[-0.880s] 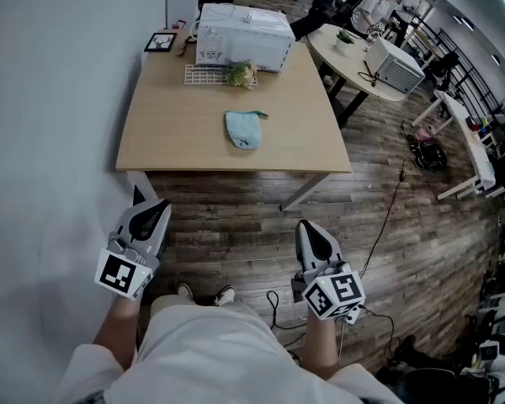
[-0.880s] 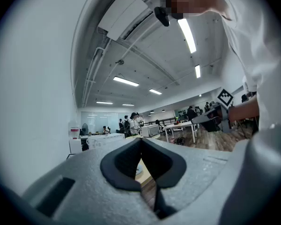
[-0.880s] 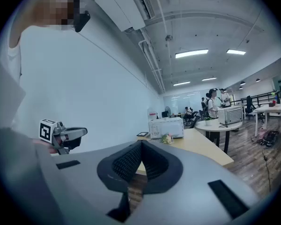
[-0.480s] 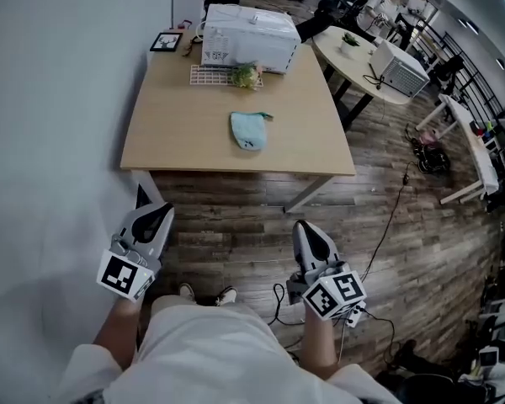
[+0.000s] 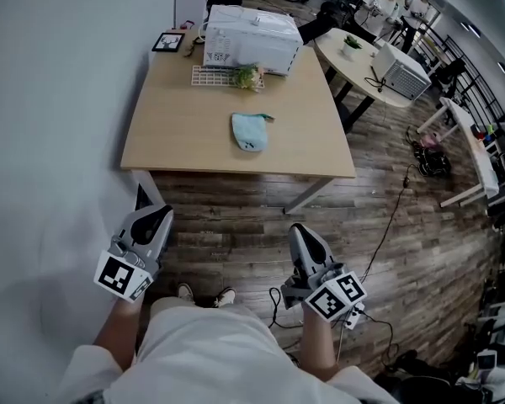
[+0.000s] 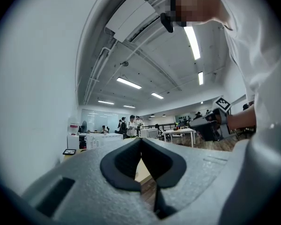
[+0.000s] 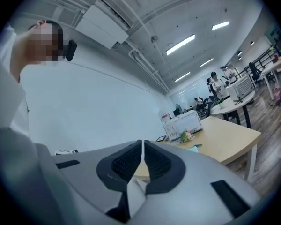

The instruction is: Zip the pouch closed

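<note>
A light blue pouch (image 5: 247, 131) lies flat near the middle of the wooden table (image 5: 177, 133), far ahead of both grippers. My left gripper (image 5: 161, 214) is held level at waist height over the floor, short of the table's front edge, shut with nothing in it. My right gripper (image 5: 300, 233) is likewise level, shut and empty. In the left gripper view the jaws (image 6: 140, 142) meet tip to tip; the right gripper (image 6: 210, 125) shows off to the side. In the right gripper view the jaws (image 7: 143, 146) meet, and the pouch (image 7: 193, 147) is a small blue patch on the table.
A white microwave (image 5: 252, 36), a white wire rack (image 5: 209, 76) with greens (image 5: 247, 77) and a small picture frame (image 5: 168, 42) stand at the table's far end. A grey wall runs along the left. A round table (image 5: 353, 61), people and cables on the wood floor lie to the right.
The view has shifted slightly toward the table. The right gripper has drifted a little to the left. Both grippers stay shut.
</note>
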Demonstrator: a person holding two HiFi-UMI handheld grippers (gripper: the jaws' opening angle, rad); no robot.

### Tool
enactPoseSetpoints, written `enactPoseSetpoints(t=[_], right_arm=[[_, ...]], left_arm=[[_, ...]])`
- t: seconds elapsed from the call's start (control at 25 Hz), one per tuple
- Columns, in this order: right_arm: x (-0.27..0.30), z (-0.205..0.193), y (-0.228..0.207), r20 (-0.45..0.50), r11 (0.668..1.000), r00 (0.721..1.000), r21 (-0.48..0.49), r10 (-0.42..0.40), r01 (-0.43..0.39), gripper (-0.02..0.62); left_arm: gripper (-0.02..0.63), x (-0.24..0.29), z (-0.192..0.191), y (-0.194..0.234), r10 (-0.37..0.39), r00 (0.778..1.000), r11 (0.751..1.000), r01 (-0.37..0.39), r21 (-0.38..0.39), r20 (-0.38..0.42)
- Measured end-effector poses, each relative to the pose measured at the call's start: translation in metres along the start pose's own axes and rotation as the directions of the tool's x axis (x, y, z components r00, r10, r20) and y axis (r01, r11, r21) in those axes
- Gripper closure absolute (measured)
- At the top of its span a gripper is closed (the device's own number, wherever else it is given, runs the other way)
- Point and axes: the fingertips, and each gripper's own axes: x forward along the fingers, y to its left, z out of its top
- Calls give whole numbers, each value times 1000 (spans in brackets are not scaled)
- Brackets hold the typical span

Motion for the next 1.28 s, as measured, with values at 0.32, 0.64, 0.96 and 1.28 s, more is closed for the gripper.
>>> enactPoseSetpoints(t=[0.32, 0.64, 0.96, 1.28], right_arm=[[-24, 22, -31, 50, 999, 999, -37, -2, 4, 371], [-44, 29, -73, 66, 999, 998, -27, -16, 18, 183], [-1, 0, -94, -40, 999, 999, 37, 4, -3, 181], [105, -5, -111, -150, 999, 987, 4, 52, -52, 183]], left_arm=[[413, 14, -2, -7, 21, 999, 999, -20, -44, 38], [169, 17, -9, -7, 120, 992, 988, -114, -108, 51], [156, 24, -28, 12, 159, 987, 983, -160, -89, -16], [155, 93, -79, 56, 117, 992, 977, -125, -172, -56]])
